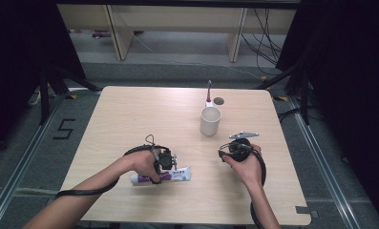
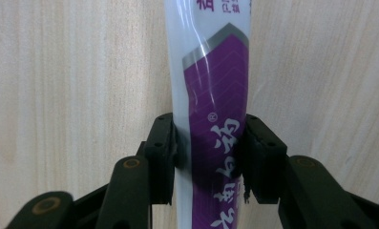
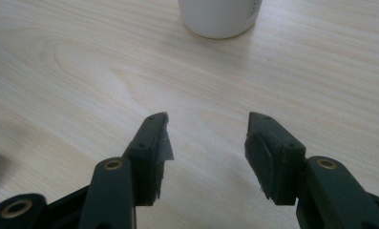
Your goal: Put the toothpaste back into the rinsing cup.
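A white and purple toothpaste tube [image 1: 180, 175] lies flat near the table's front edge, left of centre. My left gripper [image 1: 158, 175] points down onto it. In the left gripper view the tube [image 2: 211, 86] runs between the two jaws, and both pads [image 2: 161, 157] press against its sides, so my left gripper [image 2: 208, 129] is shut on it. My right gripper [image 1: 224, 151] hovers low over the table right of centre, with a hand around it. Its jaws stand open with only bare wood between them [image 3: 208, 124], facing a white cup [image 3: 219, 16].
The white cup [image 1: 210, 121] stands upright behind the middle of the wooden table [image 1: 130, 119]. A thin upright stick with a white base [image 1: 208, 95] and a dark round spot [image 1: 218, 100] are just behind the cup. Dark curtains flank the table.
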A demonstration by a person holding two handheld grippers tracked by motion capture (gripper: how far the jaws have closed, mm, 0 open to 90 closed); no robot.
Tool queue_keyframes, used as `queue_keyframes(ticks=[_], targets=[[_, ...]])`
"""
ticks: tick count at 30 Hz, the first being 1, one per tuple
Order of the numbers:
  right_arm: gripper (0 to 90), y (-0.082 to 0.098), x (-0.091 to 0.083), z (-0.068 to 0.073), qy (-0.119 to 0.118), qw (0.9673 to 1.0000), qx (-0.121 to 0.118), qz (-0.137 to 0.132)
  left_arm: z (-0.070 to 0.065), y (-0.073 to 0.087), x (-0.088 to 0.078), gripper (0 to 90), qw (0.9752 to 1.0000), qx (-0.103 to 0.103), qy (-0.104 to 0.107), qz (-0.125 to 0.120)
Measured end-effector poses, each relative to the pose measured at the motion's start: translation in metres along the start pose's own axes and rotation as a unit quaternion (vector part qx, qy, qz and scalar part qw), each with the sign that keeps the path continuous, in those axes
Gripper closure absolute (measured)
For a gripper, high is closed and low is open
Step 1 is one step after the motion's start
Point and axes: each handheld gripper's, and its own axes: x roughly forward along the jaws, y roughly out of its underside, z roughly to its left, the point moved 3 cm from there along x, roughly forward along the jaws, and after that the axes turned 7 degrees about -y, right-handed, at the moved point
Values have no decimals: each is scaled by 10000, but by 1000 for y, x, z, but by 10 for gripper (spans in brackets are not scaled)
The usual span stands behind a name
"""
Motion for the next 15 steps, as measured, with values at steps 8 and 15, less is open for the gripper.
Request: queue_keyframes(ticks=[8, 15], targets=[[500, 0, 0, 2, -109, 9999, 58, -8, -2, -1, -1, 641, 9994, 348, -70, 16], [500, 1, -1, 1, -110, 9999, 58, 9, -5, 4, -3, 711, 9975, 623, -234, -253]])
